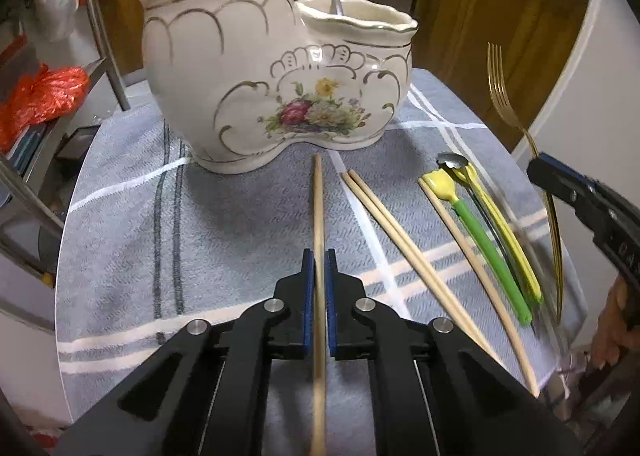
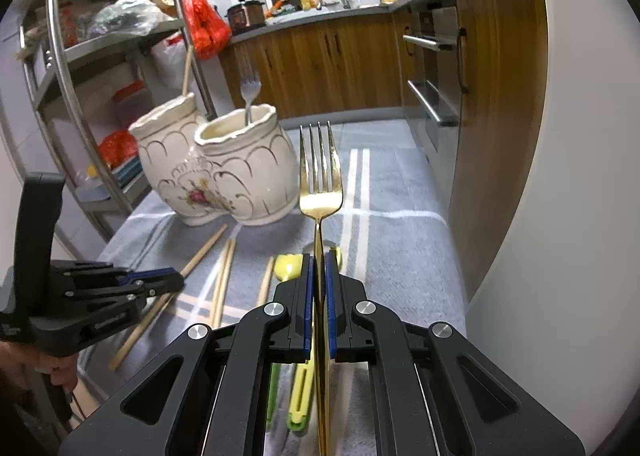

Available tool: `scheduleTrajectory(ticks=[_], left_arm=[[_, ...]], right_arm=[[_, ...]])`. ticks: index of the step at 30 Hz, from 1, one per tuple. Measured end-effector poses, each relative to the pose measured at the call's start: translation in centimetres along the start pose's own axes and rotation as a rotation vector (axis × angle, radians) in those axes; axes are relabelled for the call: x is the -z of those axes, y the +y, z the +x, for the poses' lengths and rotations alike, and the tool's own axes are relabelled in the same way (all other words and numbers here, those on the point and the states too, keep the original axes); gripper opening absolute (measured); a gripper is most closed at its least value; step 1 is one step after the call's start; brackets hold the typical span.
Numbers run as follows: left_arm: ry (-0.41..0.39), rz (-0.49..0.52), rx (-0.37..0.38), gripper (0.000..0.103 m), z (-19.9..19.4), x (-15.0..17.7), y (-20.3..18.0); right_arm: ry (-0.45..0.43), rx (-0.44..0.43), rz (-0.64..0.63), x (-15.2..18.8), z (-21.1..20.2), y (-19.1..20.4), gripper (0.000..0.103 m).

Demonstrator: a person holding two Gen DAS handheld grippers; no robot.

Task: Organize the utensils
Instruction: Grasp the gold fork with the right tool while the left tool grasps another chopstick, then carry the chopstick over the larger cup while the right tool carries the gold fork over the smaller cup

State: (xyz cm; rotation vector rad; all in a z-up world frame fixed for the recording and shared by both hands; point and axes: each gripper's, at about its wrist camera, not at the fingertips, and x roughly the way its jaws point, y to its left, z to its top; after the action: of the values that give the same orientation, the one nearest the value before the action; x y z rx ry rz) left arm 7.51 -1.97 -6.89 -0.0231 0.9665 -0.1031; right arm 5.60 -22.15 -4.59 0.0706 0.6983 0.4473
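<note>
Chopstick (image 1: 319, 211), light and stiff, sits clamped mid-length in the left hand-held gripper (image 1: 319, 256); the right hand-held gripper (image 2: 319, 260) pinches the slippery gold fork (image 2: 320, 191) by its handle.

Left gripper (image 1: 319, 268) low and level, blue pads pinched on a chopstick (image 1: 318, 215), right gripper (image 2: 319, 272) raised at the right, clamped on a gold fork (image 2: 320, 183), tines far, both hands partly visible

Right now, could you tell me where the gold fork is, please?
The gold fork is clamped in the right gripper, tines pointing up, just right of the ceramic holder and above the towel.
</note>
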Motion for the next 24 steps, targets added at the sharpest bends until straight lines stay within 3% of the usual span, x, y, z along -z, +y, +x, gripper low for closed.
scheduleTrajectory(ticks=[14,24], left_arm=[[-0.239,0.172,0.018,0.005,-5.3,0.7,1.6],[-0.41,0.183,0.103,0.005,-9.1,-0.1,3.1]], right_arm=[[-0.144,0.03,-0.047,-2.3,-2.6,3.6,0.007],[-0.22,0.035,-0.09,-5.8,-3.1,6.2,0.006]])
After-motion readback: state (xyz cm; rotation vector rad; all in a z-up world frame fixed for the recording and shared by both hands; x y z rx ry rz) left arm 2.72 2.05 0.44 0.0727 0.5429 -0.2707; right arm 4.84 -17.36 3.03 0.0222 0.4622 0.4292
